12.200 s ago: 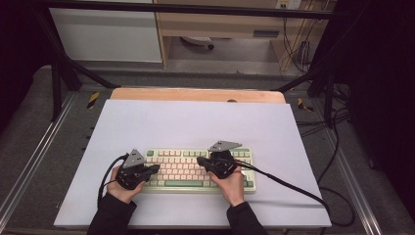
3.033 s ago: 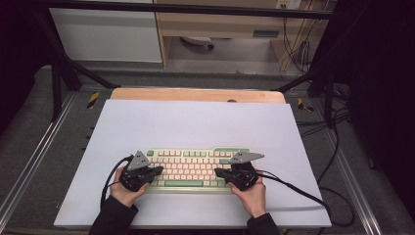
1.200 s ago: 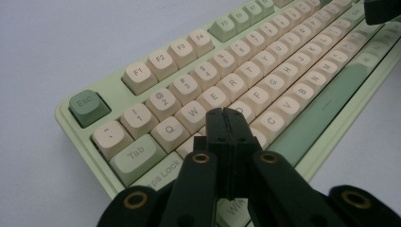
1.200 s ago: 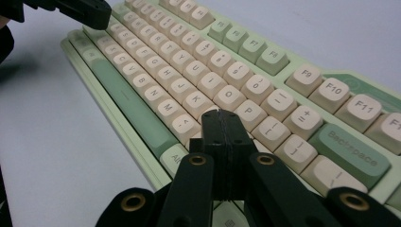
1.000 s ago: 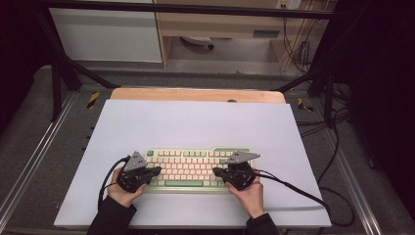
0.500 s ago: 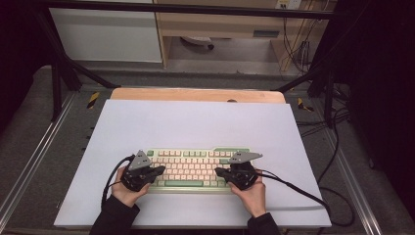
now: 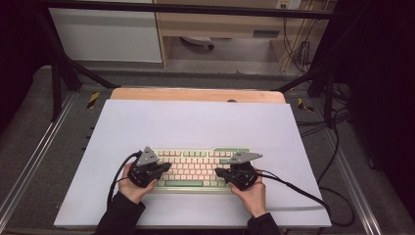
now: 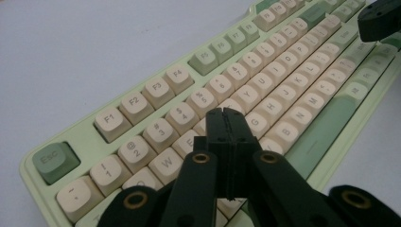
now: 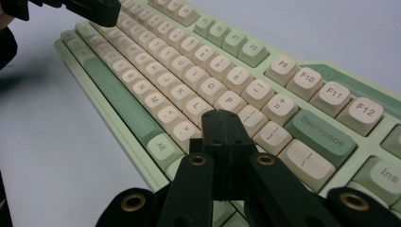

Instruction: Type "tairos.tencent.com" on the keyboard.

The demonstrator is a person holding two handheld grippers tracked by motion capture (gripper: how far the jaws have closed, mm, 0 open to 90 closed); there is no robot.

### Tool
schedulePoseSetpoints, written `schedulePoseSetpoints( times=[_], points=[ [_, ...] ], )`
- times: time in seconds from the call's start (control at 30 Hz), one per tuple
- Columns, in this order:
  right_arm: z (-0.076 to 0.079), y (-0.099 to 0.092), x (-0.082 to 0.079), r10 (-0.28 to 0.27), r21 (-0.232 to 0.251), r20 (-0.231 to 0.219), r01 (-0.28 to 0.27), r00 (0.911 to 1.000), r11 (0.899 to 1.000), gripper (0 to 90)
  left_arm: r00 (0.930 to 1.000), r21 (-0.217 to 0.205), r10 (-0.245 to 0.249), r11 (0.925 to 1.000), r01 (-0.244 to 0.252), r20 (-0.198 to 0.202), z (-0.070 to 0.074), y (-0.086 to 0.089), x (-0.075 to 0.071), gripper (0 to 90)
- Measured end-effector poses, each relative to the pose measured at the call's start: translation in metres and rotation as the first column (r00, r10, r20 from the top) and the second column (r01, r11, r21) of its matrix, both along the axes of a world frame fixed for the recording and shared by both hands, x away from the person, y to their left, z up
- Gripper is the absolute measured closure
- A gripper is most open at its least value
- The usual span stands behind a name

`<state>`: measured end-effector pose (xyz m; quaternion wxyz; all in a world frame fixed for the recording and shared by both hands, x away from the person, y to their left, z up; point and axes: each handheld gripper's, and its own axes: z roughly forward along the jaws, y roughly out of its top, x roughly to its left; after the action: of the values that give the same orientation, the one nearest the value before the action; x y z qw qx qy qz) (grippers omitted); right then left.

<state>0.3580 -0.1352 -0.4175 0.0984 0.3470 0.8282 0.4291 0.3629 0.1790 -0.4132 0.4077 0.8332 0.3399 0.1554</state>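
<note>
Both grippers sit low in the high view, one at each end of the keyboard (image 7: 195,169), which lies in the lower middle of the frame on the pale table (image 7: 205,122). Left gripper (image 7: 166,167) (held in the person's left hand (image 7: 131,183)) points in from the lower left over the keyboard's left end; its jaws are pressed together with nothing between them. In the left gripper view the closed tips (image 8: 223,112) stand at the centre of the frame over the letter rows, just beside the key marked G, with the green Esc key (image 8: 53,160) at lower left. Whether the tips touch a key I cannot tell. Right gripper (image 7: 219,172) comes in from the lower right, in the right hand (image 7: 252,196), its jaws likewise closed on nothing. In the right gripper view its tips (image 9: 222,114) stand mid-frame near the P key, the green Backspace key (image 9: 321,136) to their right.
</note>
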Motion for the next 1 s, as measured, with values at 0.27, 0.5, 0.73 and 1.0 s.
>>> schedulePoseSetpoints(
  times=[0.27, 0.5, 0.73, 1.0],
  points=[
    [0.0, 0.0, 0.0, 0.001, 0.0, 0.001, -0.001, 1.0, 1.0, 90.0, 1.0, 0.009, -0.004, 1.0, 0.004, -0.003, -0.002, -0.013, 0.006, 89.9],
    [-0.001, 0.0, 0.0, 0.0, 0.002, 0.001, 0.0, 1.0, 1.0, 90.0, 0.9999, 0.015, -0.001, 0.9999, 0.002, -0.011, -0.006, -0.022, 0.012, 89.9],
    [0.0, 0.0, 0.0, 0.002, 0.001, 0.0, -0.002, 1.0, 1.0, 90.0, 0.9999, 0.021, 0.003, 0.9998, -0.002, -0.015, -0.01, -0.029, 0.017, 89.9],
    [0.001, 0.0, 0.0, 0.0, 0.005, 0.002, 0.0, 1.0, 1.0, 90.0, 0.9999, 0.037, -0.004, 0.9993, 0.004, -0.01, -0.014, -0.034, 0.018, 89.9]
  ],
)
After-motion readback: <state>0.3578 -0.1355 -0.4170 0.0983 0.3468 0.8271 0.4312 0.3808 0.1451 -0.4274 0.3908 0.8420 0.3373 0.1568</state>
